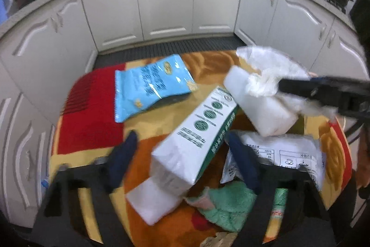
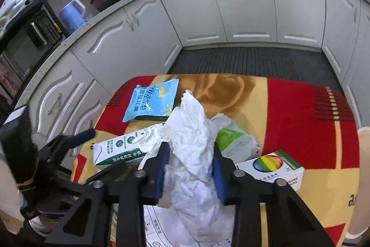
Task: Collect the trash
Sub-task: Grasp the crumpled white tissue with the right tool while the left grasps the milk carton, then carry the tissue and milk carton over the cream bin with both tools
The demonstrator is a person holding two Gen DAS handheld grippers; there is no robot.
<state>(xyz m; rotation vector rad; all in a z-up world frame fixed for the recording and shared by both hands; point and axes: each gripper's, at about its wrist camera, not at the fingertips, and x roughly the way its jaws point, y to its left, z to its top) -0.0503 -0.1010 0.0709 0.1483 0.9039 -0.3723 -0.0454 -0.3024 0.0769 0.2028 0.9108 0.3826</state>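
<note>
Pointing: both grippers tilt down at a table (image 2: 300,108) draped in a red, yellow and orange cloth.
Left gripper (image 1: 182,149): jaws partly apart, one dark blue pad on each side of a carton (image 1: 196,138); contact is too blurred to tell.
Right gripper (image 2: 189,168): blue pads clamped on a wad of crumpled white paper (image 2: 192,138) that rises between and ahead of the fingers.
Carton: long white box with green edges and round green seals, lying slanted between the left fingers.
Left view only: the right gripper comes in from the right with its paper; a translucent white jug (image 1: 259,108) lies beyond the carton; a green fuzzy rag (image 1: 229,207) sits below the right finger.
Right view only: a white box with a rainbow disc (image 2: 270,168) just right of the fingers; a green-and-white pouch (image 2: 233,140) behind the paper.
Both views: a glossy light-blue snack bag (image 1: 150,85), flat, ahead and left of the fingers.
Printed white sheet (image 1: 284,154): right of the left gripper, under the right one.
</note>
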